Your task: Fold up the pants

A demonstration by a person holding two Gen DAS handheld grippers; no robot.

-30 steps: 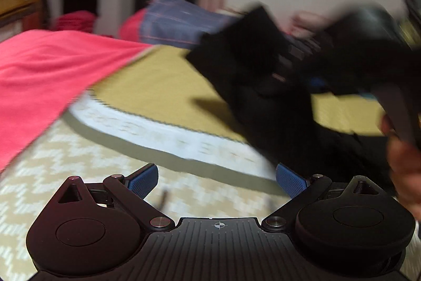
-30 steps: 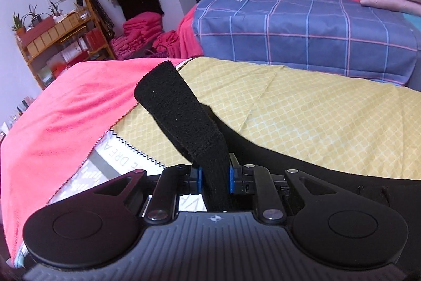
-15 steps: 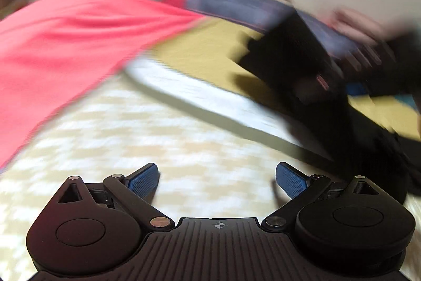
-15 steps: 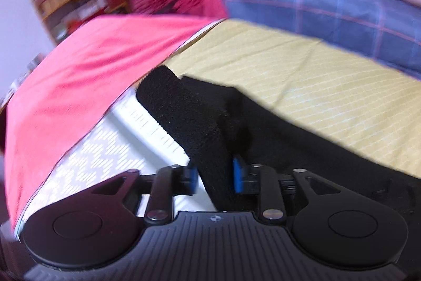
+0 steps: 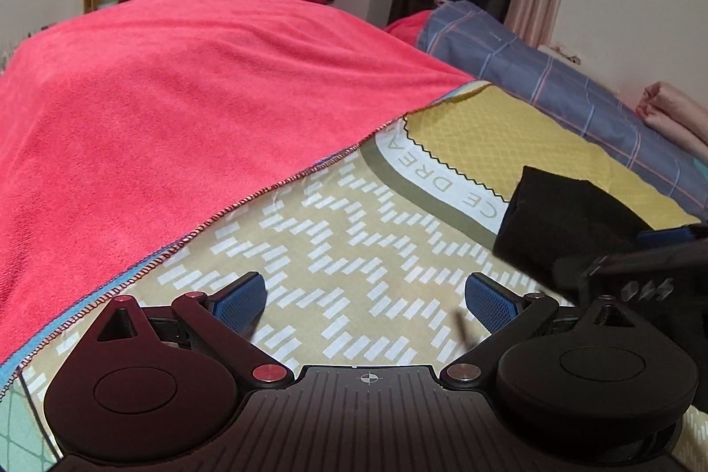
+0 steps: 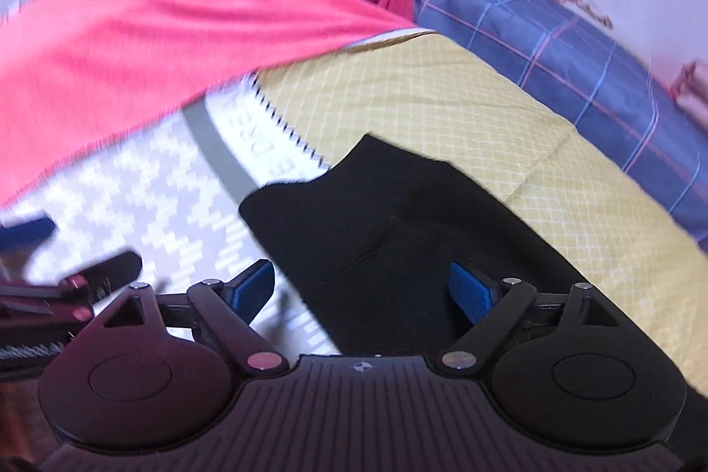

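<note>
1. The left tool (image 5: 365, 301) is nearest, its pads spread wide with nothing between them, hovering over the zigzag-patterned part of the bed cover (image 5: 336, 233).
2. The right tool (image 6: 360, 288) is opening; its pads stand apart, and the black pants (image 6: 398, 224) lie between and just beyond them, unpinched.
3. The pants rest on the bed, a folded end lying across the patterned cover and onto the yellow sheet (image 6: 442, 118).
4. Risk, as I judge it: the released fold may spring back or slump, since nothing presses it flat, and a pad could snag the soft cloth.
5. Farther off lie the pink blanket (image 5: 186, 109) and the blue plaid bedding (image 5: 553, 82), which could get caught up if the pants are dragged.
</note>
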